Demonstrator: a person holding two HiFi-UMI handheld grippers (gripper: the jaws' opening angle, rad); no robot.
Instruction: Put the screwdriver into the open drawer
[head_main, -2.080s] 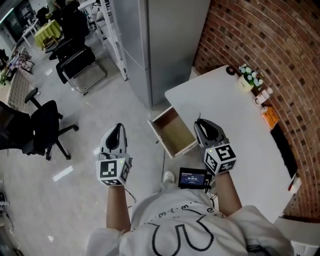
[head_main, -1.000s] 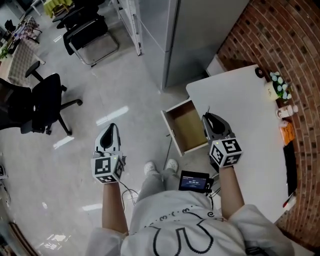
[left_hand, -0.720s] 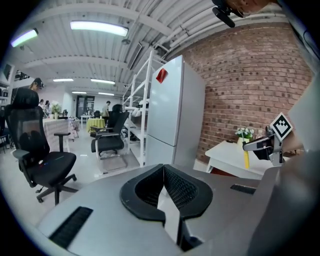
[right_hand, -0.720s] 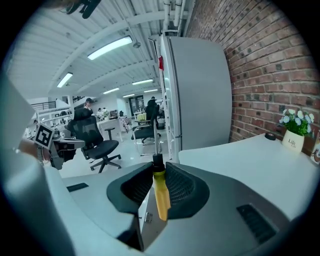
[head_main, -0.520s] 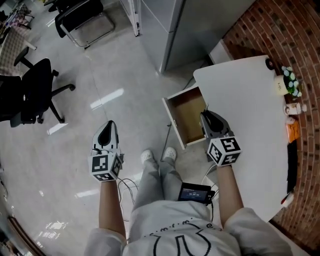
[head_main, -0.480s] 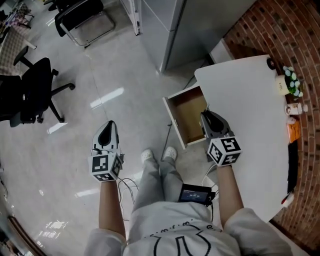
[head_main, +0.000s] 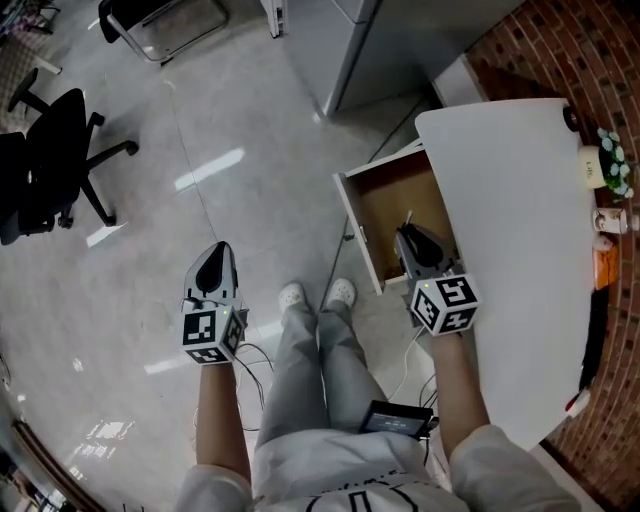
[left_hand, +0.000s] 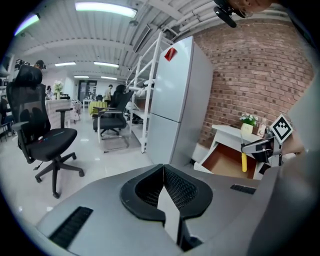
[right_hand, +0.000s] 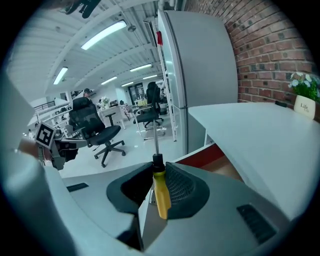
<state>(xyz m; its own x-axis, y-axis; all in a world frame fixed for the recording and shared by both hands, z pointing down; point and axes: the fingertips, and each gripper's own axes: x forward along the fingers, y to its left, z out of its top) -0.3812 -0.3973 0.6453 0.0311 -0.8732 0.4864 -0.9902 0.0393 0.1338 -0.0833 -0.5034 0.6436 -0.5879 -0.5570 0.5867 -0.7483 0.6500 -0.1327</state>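
Note:
My right gripper (head_main: 411, 240) is shut on the screwdriver (right_hand: 160, 192), whose yellow handle sits between the jaws with the black collar and steel shaft (right_hand: 155, 142) sticking out past the tips. In the head view it hovers over the near right part of the open wooden drawer (head_main: 392, 205), which juts out from the white table (head_main: 520, 240). My left gripper (head_main: 213, 264) hangs over the floor to the left, jaws shut and holding nothing. The left gripper view shows the shut left gripper (left_hand: 163, 169) and, far right, the drawer (left_hand: 224, 159) with the screwdriver (left_hand: 244, 162) above it.
A black office chair (head_main: 50, 150) stands at the far left and another chair (head_main: 150, 15) at the top. A flower pot (head_main: 600, 165) and small items line the brick wall (head_main: 620, 60). A grey fridge (left_hand: 175, 100) stands beyond the drawer. My feet (head_main: 318, 294) are close to the drawer's front.
The right gripper with the screwdriver now sits over the drawer's inside instead of beside its right edge. The whole scene has slid as the person moved. The left gripper has kept its place.

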